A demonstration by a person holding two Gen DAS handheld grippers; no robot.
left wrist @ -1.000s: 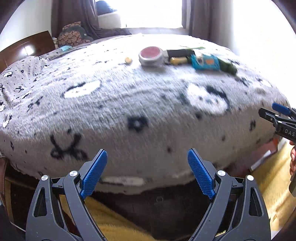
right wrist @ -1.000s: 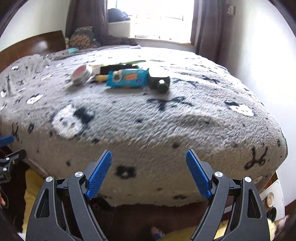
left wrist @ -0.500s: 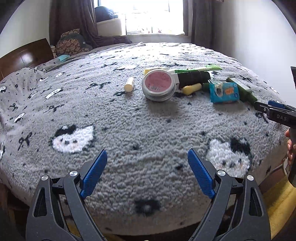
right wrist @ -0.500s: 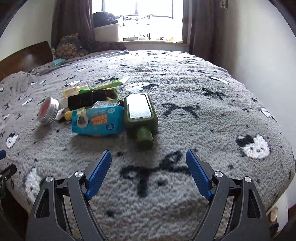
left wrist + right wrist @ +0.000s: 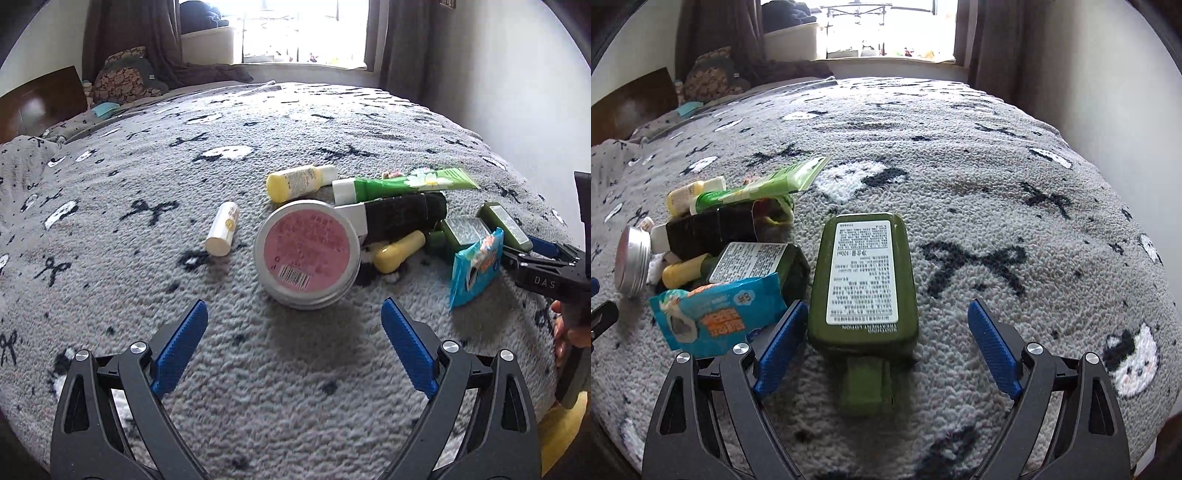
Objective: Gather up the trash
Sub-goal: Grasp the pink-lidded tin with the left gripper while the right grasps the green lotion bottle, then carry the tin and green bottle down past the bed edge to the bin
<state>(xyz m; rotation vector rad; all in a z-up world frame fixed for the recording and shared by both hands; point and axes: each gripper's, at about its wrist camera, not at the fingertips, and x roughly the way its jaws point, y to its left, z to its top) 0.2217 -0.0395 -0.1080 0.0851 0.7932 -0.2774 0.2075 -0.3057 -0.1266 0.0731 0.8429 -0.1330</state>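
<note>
A pile of trash lies on the grey patterned bed cover point(image 5: 110, 229). A round tin with a pink label point(image 5: 306, 254) lies just ahead of my open, empty left gripper point(image 5: 291, 347). Around it lie a small cream tube point(image 5: 222, 234), a yellow bottle point(image 5: 299, 182), a green tube point(image 5: 402, 184), a black tube point(image 5: 399, 216) and a blue wipes packet point(image 5: 476, 267). My open right gripper point(image 5: 886, 343) straddles the cap end of a flat dark green bottle point(image 5: 866, 280), with the wipes packet point(image 5: 716, 314) against its left finger. A second green bottle point(image 5: 757, 262) lies beside it.
The bed cover point(image 5: 1015, 177) drops off at its right and near edges. A wooden headboard point(image 5: 40, 103) and pillows point(image 5: 125, 77) stand at the far left. A window point(image 5: 303, 29) with dark curtains is behind the bed. The wall point(image 5: 517, 74) is close on the right.
Both grippers have risen from below the bed's edge and moved forward over the cover. The tin is now close to the left gripper and the green bottle sits between the right fingers.
</note>
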